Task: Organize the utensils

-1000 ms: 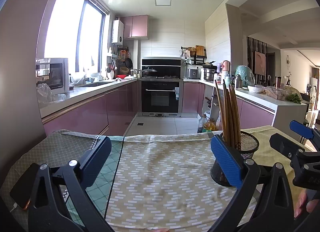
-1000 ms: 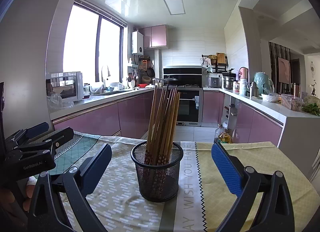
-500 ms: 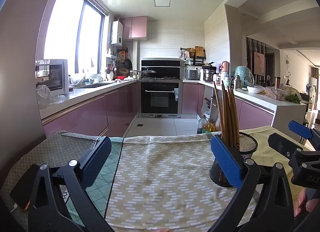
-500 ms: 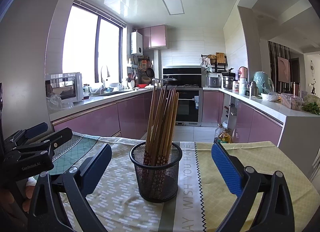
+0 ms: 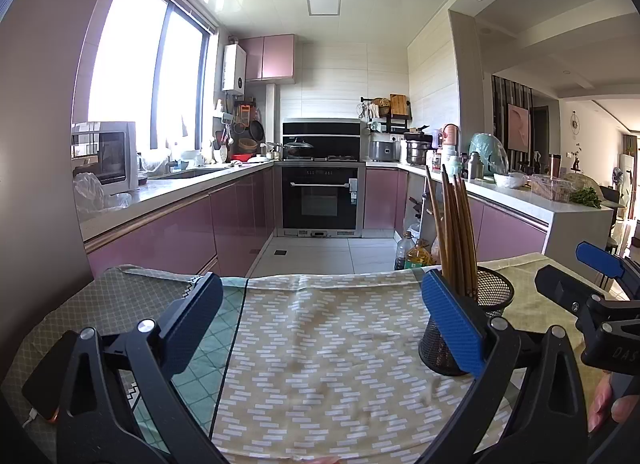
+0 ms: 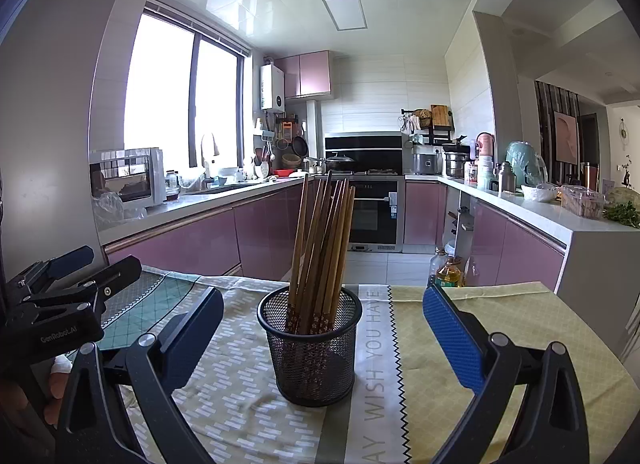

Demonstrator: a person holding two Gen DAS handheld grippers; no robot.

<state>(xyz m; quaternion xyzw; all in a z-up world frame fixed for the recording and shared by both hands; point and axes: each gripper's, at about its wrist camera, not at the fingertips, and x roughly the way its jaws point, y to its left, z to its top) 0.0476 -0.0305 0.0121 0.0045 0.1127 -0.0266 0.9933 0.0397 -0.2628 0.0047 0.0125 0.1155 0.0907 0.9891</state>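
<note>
Item: mesh holder (image 6: 310,348), black wire, upright on the cloth-covered desk (image 6: 500,328); taken as landmark for all entries.

Contents: wooden chopsticks (image 6: 320,248), a full bundle standing in the holder, tips down, leaning slightly and fanned at the top. None seen lying loose on the desk near the holder.

Right gripper (image 6: 320,328): jaws wide, empty, one on either side of the holder but not touching it; the holder sits centred between them.

Left gripper (image 5: 320,312): jaws wide, empty, over bare cloth to the left of the holder; its blue pad (image 5: 452,320) overlaps the holder in view, contact not evident.

Status, judged: utensils appear gathered; the step in hand looks like a final check or repositioning of the holder.

Handling note: if the holder is to be moved, close on its lower wall, squarely, below the rim; the tall bundle makes it top-heavy and prone to tipping. Keep the left gripper away from the chopsticks' upper ends.
</note>
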